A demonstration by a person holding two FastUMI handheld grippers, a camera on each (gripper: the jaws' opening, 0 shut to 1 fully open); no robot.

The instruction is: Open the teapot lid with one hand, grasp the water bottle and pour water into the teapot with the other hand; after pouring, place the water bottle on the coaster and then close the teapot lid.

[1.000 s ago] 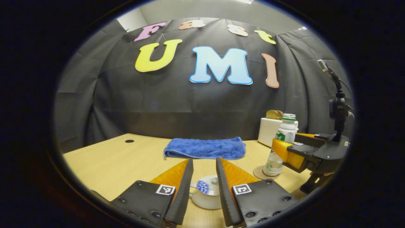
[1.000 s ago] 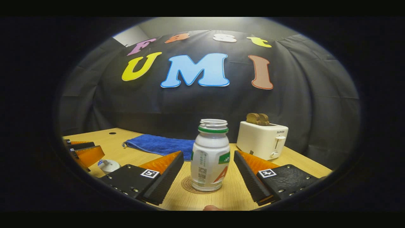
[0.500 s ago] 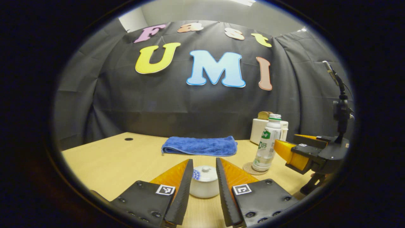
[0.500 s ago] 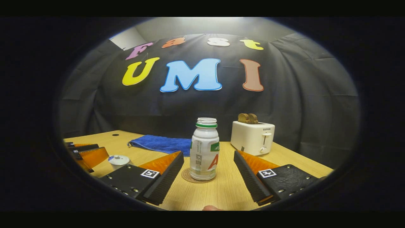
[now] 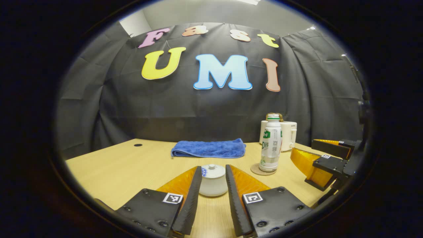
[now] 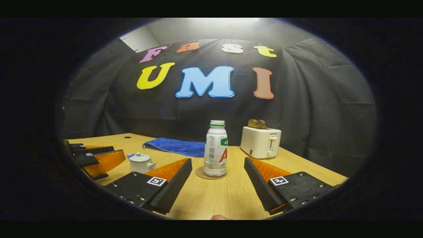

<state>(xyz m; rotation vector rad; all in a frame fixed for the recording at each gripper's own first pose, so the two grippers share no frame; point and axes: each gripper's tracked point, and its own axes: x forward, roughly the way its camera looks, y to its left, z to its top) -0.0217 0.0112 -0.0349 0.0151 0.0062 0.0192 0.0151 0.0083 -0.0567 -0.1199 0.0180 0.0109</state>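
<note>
the small white ceramic teapot (image 5: 213, 181) sits lid on, just beyond the left gripper (image 5: 213, 180), whose jaws stand apart and untouching. its spout points right in the right gripper view. the white plastic water bottle (image 6: 215, 148) stands upright on the round cork coaster (image 6: 200, 173), beyond the right gripper (image 6: 218, 172), jaws wide apart.

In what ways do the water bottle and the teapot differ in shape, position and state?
The water bottle is tall and slim; the teapot is low and round. The water bottle stands on the coaster; the teapot sits directly on the table. The water bottle has no cap; the teapot has its lid on. Both are mostly white, upright and ungripped.
</note>
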